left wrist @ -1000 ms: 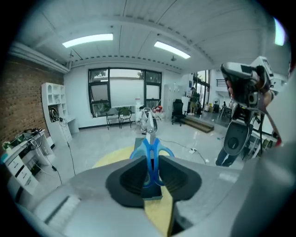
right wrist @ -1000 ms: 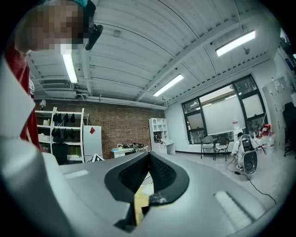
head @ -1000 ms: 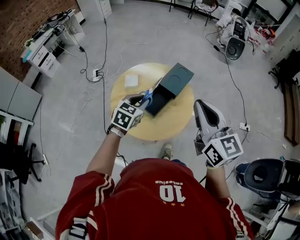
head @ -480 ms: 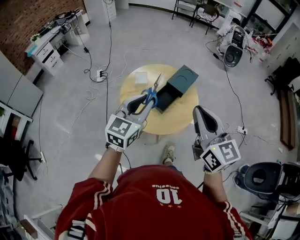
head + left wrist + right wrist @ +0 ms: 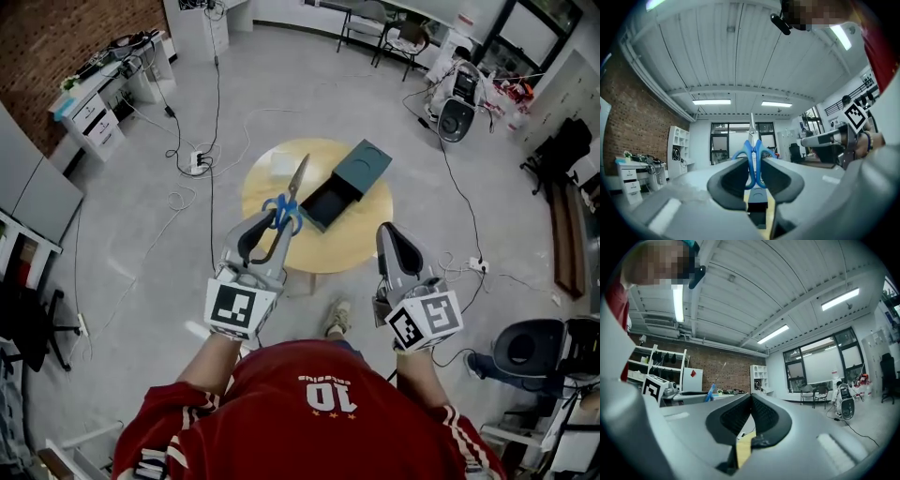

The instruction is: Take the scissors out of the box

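Blue-handled scissors (image 5: 284, 206) hang in the air above the near side of the round yellow table (image 5: 361, 239), blades pointing away from me. My left gripper (image 5: 272, 220) is shut on their handle loops. In the left gripper view the scissors (image 5: 753, 152) stand upright between the pads (image 5: 733, 171). A dark teal box (image 5: 345, 183) lies open on the table, its tray slid out towards me. At the right my right gripper (image 5: 392, 246) is held level and shut on nothing. Its tips meet in the right gripper view (image 5: 751, 397), which also shows the scissors (image 5: 711, 391) at the left.
A small white pad (image 5: 283, 161) lies on the table's far left part. Cables and a power strip (image 5: 199, 161) run over the grey floor. Desks (image 5: 98, 89) stand at the left, chairs and equipment (image 5: 455, 103) at the back right. My shoe (image 5: 337, 314) shows below the table edge.
The left gripper has carried the scissors up and away from the box, towards me. The right gripper has drawn back a little as well.
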### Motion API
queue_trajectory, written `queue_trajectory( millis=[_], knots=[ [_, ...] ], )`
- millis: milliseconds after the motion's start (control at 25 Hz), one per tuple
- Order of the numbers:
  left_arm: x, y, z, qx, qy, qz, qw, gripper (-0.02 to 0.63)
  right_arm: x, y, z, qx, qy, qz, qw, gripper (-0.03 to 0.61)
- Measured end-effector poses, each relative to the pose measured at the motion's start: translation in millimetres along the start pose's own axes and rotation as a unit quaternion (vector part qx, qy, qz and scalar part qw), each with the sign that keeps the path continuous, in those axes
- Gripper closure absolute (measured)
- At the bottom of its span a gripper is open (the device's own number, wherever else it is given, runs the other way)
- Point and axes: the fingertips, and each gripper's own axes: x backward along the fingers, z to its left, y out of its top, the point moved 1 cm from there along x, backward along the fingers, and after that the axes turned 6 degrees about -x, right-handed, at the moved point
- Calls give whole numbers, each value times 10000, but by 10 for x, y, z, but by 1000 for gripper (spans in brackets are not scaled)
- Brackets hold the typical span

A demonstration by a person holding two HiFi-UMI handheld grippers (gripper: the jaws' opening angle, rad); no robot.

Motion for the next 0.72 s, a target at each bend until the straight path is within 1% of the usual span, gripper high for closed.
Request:
queue_trajectory(
  millis=[120, 240, 400, 600, 720],
  knots=[
    [36, 30, -46, 113, 201, 73, 9997, 518, 143, 16, -141, -36, -361, -192, 9992, 583],
    [75, 21, 12, 112, 326, 87, 9994, 518, 252, -32, -218, 0, -679, -328, 9972, 583],
    [135, 35, 180, 93, 471, 104, 9988, 518, 344, -99, -274, 15, -901, -298, 9955, 583],
    [149, 93, 194, -32, 653, 115, 9978, 518, 576, -157, -498, 59, -1159, -190, 9931, 583],
    [161, 115, 204, 6, 718, 71, 9974, 518, 639, -149, -526, 71, -1211, -197, 9924, 583]
  ],
)
